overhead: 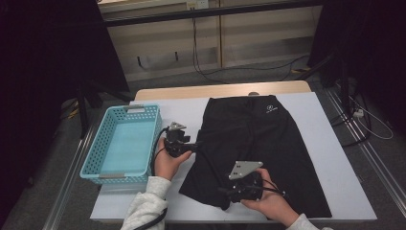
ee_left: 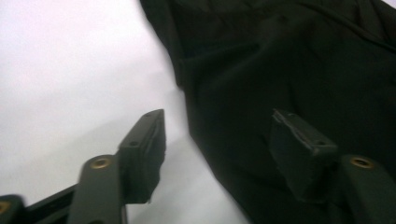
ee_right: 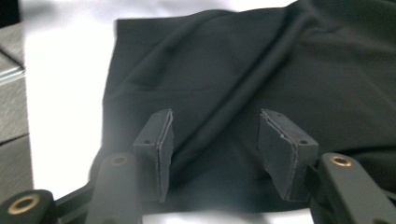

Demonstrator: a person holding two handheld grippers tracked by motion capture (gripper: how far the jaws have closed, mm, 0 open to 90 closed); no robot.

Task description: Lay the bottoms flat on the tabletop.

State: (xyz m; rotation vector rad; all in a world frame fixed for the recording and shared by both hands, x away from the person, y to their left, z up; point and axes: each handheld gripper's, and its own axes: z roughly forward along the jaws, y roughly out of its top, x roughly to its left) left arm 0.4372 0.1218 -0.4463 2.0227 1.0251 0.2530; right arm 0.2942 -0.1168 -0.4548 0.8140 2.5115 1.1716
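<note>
A black garment lay spread flat over the middle of the white table, its pale logo toward the upper part of the frame in the high view and its hem toward the lower edge. The left gripper sat at the garment's left border, a little left of centre in the high view, held in the person's left hand. In the left gripper view its jaws stood apart, one over bare white tabletop, the other over the dark cloth, with the garment's edge running between them; nothing was pinched. The right gripper hovered low in the high view, over the garment's near left corner, cradled in the right hand. In the right gripper view its jaws were parted too, straddling a long fold in the fabric without pressing on it. A turquoise basket stood at the left of the table, just beside the left hand.
</note>
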